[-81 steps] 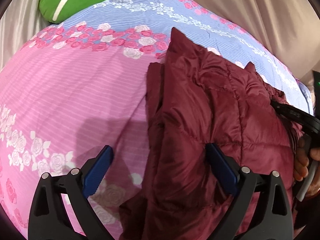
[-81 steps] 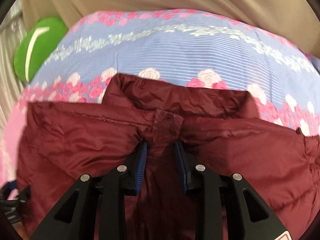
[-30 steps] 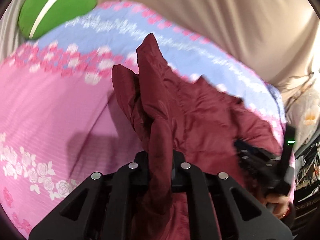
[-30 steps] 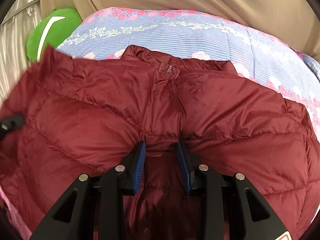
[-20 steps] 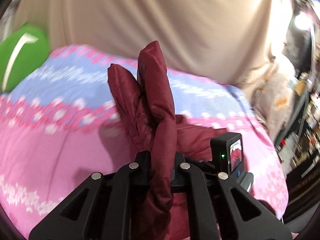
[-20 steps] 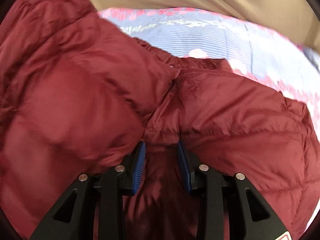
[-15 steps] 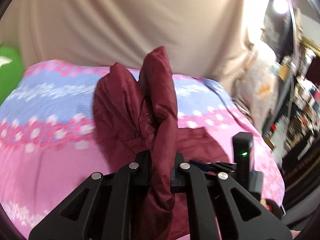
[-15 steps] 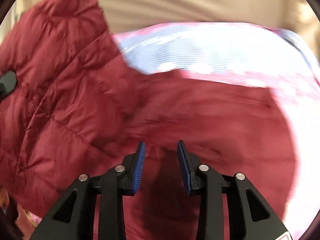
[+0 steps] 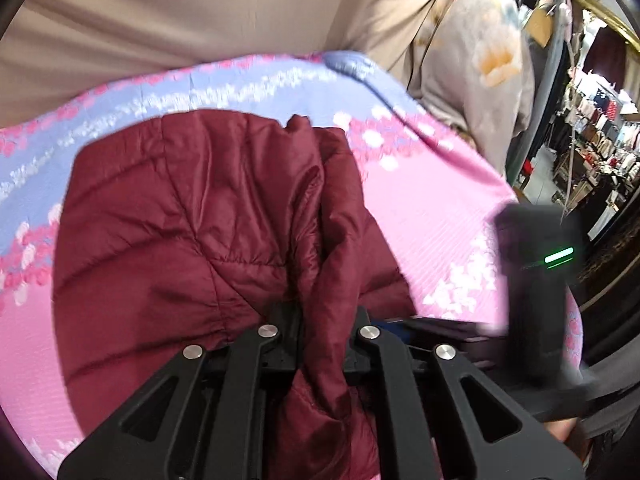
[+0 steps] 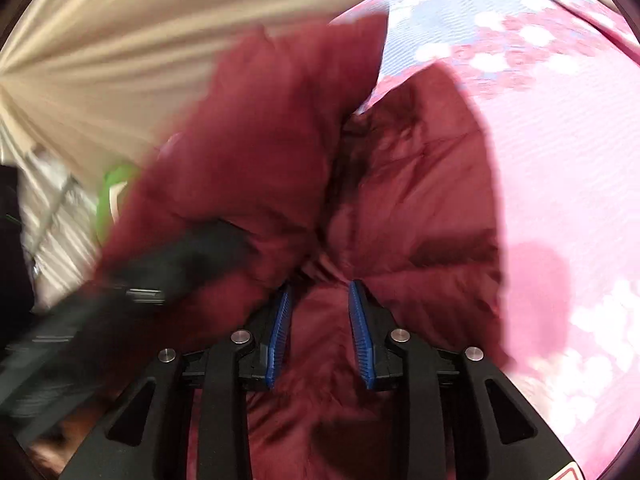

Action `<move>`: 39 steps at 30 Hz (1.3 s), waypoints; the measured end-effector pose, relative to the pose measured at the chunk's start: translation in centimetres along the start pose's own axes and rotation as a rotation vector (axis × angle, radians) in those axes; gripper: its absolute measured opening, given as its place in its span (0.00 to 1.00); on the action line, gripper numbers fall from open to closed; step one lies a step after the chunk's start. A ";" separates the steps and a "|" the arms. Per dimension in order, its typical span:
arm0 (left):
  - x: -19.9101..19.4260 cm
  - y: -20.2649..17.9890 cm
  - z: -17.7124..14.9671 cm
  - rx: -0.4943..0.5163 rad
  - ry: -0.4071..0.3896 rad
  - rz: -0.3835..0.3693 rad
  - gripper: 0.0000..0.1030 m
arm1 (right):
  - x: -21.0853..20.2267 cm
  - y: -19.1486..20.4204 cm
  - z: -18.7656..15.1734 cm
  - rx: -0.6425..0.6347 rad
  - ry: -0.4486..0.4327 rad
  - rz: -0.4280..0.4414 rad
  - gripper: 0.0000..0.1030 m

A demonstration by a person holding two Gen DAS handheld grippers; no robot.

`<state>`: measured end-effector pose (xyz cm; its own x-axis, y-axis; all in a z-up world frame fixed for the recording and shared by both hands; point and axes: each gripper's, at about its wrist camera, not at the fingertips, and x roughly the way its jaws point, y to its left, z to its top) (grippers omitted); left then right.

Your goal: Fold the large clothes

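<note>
A maroon quilted puffer jacket (image 9: 192, 216) lies bunched on the pink and blue floral bedspread (image 9: 432, 208). My left gripper (image 9: 320, 320) is shut on a thick fold of the jacket, which rises between its fingers. My right gripper (image 10: 318, 320) is shut on another part of the jacket (image 10: 416, 208), its blue pads (image 10: 360, 332) pressed against the fabric. In the right wrist view a lifted flap of the jacket hangs blurred at the upper left. The other gripper shows as a black blur in each view: in the left wrist view (image 9: 536, 280) and in the right wrist view (image 10: 132, 280).
A beige curtain (image 9: 160, 20) hangs behind the bed. A green pillow (image 10: 110, 196) peeks out at the left in the right wrist view. A shop aisle with hanging goods (image 9: 592, 132) lies past the bed's right end. Bare bedspread (image 10: 560, 200) lies right of the jacket.
Both grippers have swung to the right with the jacket. The left one has carried its fold across and over the rest of the jacket. The left gripper, open 2.7 s ago, has shut on the fabric.
</note>
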<state>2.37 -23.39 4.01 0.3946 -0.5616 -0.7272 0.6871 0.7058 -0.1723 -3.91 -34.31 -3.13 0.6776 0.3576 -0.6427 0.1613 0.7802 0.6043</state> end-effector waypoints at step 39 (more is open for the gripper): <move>-11.3 5.7 -3.9 -0.130 -0.222 0.233 0.78 | -10.1 11.1 -3.7 -0.396 -0.178 -0.042 0.22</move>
<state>-0.55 -11.30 8.65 0.6647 -0.4493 -0.5969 0.4851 0.8672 -0.1125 -11.65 -27.37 8.31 0.7951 0.2543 -0.5506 -0.0728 0.9413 0.3297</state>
